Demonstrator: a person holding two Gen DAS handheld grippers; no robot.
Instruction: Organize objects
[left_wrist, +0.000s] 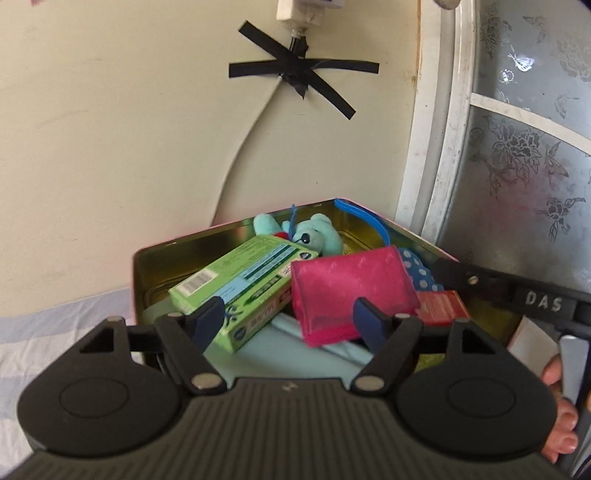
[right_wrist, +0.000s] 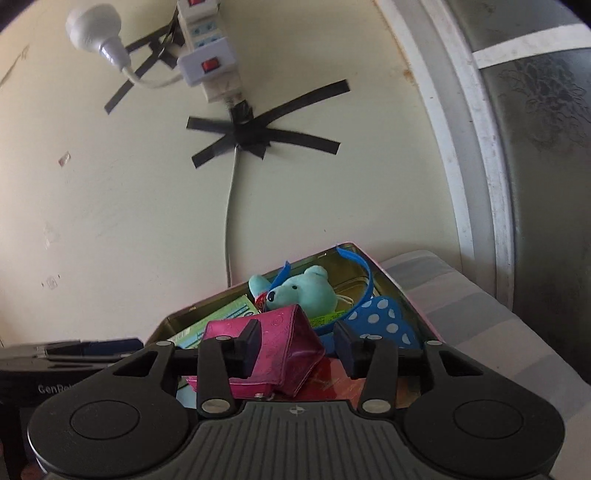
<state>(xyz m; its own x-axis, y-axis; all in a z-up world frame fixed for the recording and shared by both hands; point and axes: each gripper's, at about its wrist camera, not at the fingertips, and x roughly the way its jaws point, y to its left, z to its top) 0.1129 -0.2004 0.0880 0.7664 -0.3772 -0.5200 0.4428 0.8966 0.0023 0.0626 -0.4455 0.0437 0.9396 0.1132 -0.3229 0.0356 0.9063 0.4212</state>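
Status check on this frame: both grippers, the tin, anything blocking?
Left gripper open, empty, over tin. Right gripper open, empty, just behind pink wallet. Tin packed: green box, teal bear. Nothing blocking.

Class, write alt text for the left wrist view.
The open left gripper hovers over a metal tin packed with a green box, pink wallet and teal plush bear. Black tape crosses the wall behind.

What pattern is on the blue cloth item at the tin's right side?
White polka dots on blue cloth, clearest in the right wrist view.
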